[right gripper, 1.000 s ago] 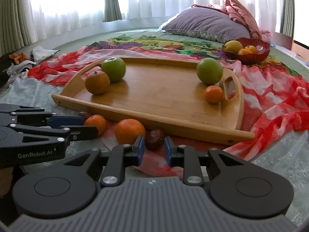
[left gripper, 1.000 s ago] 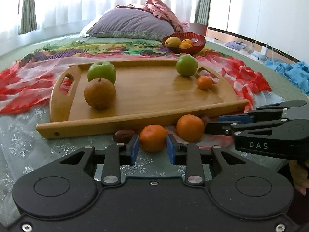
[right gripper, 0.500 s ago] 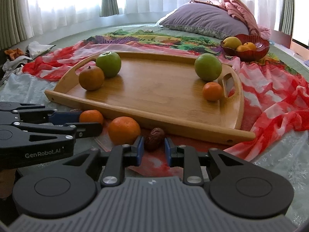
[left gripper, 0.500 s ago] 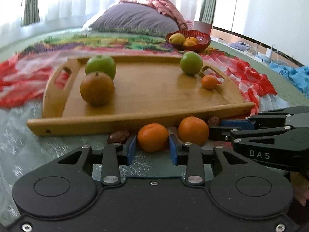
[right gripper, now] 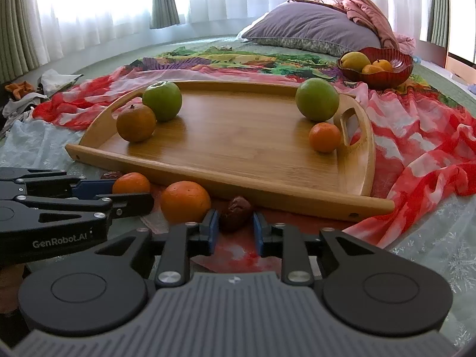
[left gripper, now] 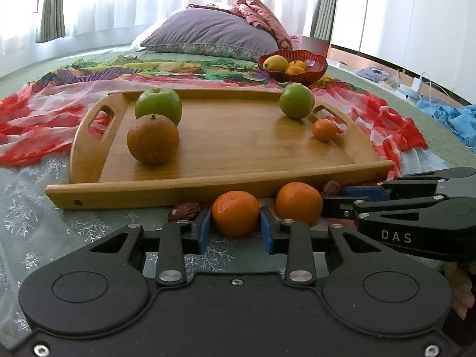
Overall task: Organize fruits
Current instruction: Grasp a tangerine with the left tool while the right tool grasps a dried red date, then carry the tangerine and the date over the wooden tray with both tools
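Before the wooden tray point(left gripper: 226, 183), I close my left gripper point(left gripper: 235, 223) around a mandarin point(left gripper: 235, 212), right gripper point(right gripper: 235, 223) clamping a date point(right gripper: 236, 213); lift both straight, gently.

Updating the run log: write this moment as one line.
left gripper: closing on small orange | right gripper: closing on date | both in front of tray

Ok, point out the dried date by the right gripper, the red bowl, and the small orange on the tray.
dried date point(right gripper: 235, 213), right wrist view, middle of its wrinkled skin.
red bowl point(right gripper: 386, 76), right wrist view, front wall.
small orange point(right gripper: 325, 137), right wrist view, centre of its peel.
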The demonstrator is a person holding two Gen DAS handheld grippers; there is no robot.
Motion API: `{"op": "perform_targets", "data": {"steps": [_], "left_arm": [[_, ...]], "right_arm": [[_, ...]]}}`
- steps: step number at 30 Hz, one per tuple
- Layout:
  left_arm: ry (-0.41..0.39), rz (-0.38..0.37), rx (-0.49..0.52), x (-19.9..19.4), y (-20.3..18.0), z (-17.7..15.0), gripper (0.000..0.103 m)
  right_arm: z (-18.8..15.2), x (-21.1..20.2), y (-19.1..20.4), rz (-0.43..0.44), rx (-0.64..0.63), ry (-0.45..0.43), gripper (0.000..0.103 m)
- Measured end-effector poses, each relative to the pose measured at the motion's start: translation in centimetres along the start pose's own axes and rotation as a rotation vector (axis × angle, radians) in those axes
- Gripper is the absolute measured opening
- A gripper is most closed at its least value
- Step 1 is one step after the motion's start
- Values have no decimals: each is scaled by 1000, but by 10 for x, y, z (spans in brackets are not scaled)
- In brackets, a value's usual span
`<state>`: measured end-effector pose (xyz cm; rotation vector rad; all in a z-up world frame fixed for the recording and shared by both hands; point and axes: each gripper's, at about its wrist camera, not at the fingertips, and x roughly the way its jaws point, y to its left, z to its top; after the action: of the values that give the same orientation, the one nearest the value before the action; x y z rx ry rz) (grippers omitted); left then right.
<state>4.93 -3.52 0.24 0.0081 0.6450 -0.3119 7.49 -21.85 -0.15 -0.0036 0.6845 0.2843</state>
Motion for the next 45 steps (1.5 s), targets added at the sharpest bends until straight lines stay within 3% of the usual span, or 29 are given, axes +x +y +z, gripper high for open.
{"op": "perform_targets", "data": {"steps": [12, 23, 26, 33, 37, 45], "left_arm": [[-65, 39, 36, -25, 3, 26, 32], [-109, 72, 32, -14, 38, 114, 32], [-57, 111, 58, 7, 47, 143, 32], [109, 119, -32, 79, 82, 189, 32], [183, 176, -33, 118, 95, 198, 32], [300, 186, -103, 169, 116, 199, 32]], "right_arm": [[12, -23, 1, -31, -13, -77, 27], [87, -13, -26, -56, 58, -118, 27], [119, 1, -35, -60, 85, -93, 27], [182, 71, -61, -33, 197, 120, 27], [191, 112, -68, -63, 213, 236, 27], [197, 154, -53, -97, 144, 301, 27]]}}
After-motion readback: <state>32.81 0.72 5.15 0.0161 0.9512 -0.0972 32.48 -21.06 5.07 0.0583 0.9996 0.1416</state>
